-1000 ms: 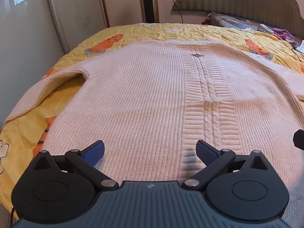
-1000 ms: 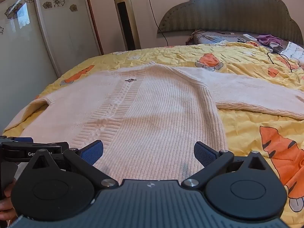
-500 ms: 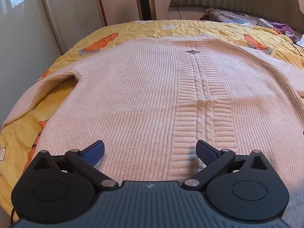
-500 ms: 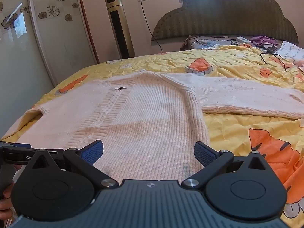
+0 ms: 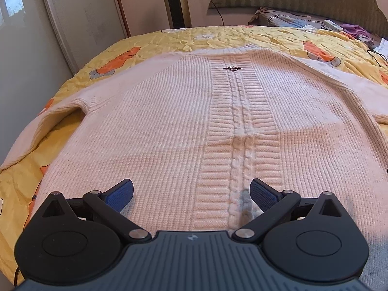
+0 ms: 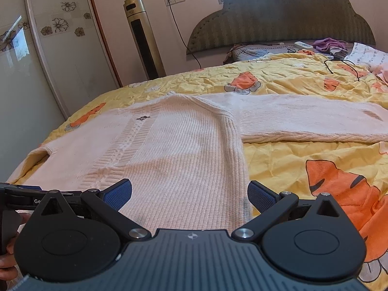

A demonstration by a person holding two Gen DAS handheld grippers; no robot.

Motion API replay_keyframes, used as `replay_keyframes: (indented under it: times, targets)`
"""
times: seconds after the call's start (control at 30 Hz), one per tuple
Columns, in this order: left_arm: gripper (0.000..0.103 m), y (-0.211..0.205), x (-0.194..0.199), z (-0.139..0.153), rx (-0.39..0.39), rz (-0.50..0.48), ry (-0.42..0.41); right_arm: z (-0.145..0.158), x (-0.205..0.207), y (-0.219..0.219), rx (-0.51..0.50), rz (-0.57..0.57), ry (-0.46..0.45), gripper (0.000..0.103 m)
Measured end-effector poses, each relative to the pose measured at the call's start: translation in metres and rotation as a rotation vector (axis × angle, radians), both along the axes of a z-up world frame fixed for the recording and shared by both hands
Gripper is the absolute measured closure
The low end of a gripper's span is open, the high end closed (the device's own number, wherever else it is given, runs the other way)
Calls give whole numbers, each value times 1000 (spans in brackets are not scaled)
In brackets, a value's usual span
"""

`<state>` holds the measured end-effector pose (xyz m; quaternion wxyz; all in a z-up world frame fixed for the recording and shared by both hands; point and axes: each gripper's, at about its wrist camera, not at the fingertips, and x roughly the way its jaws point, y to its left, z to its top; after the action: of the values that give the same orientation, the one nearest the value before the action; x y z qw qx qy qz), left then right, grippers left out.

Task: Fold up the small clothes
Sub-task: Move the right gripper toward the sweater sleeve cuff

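Note:
A cream cable-knit sweater [image 5: 169, 133] lies flat on the yellow bedspread, hem toward me, neck at the far end. One sleeve runs off the left bed edge [image 5: 31, 140]; the other stretches out to the right [image 6: 315, 123]. My left gripper [image 5: 191, 194] is open and empty just above the hem, left of the centre cable. My right gripper [image 6: 189, 194] is open and empty over the hem's right part, its right finger near the side seam. The left gripper's body [image 6: 21, 198] shows at the left edge of the right wrist view.
The yellow bedspread [image 6: 278, 169] has orange cartoon prints. A green headboard [image 6: 278, 17], a pillow, a remote and purple cloth [image 6: 327, 43] sit at the far end. A black cable [image 6: 339, 65] lies on the bed. A tower fan [image 6: 143, 36] and wardrobe door stand at the left.
Both grippers have risen and tilted, so the sweater sits lower and farther in each view. Both stay open and empty. The sweater has not moved.

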<state>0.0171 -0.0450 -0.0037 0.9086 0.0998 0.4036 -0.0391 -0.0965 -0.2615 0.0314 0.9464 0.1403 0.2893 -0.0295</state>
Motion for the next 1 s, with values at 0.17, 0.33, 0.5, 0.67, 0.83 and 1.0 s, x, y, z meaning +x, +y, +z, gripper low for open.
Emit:
replay_keyframes:
  times: [0.17, 0.33, 0.5, 0.67, 0.83, 1.0]
  targets:
    - [0, -9, 5, 1, 7, -14, 2, -6, 0, -13, 53, -29, -2, 0]
    - [0, -18, 8, 0, 11, -23, 6, -9, -3, -29, 93, -55, -13, 0]
    - [0, -28, 11, 1, 18, -33, 1, -9, -4, -36, 56, -65, -18, 0]
    - [0, -35, 15, 2, 34, -34, -5, -7, -4, -48, 48, -92, -33, 0]
    - [0, -42, 15, 4, 34, -41, -10, -6, -2, -56, 0, -125, -14, 0]
    - [0, -48, 12, 2, 29, -67, -14, -1, 1, -73, -38, -192, 61, 0]
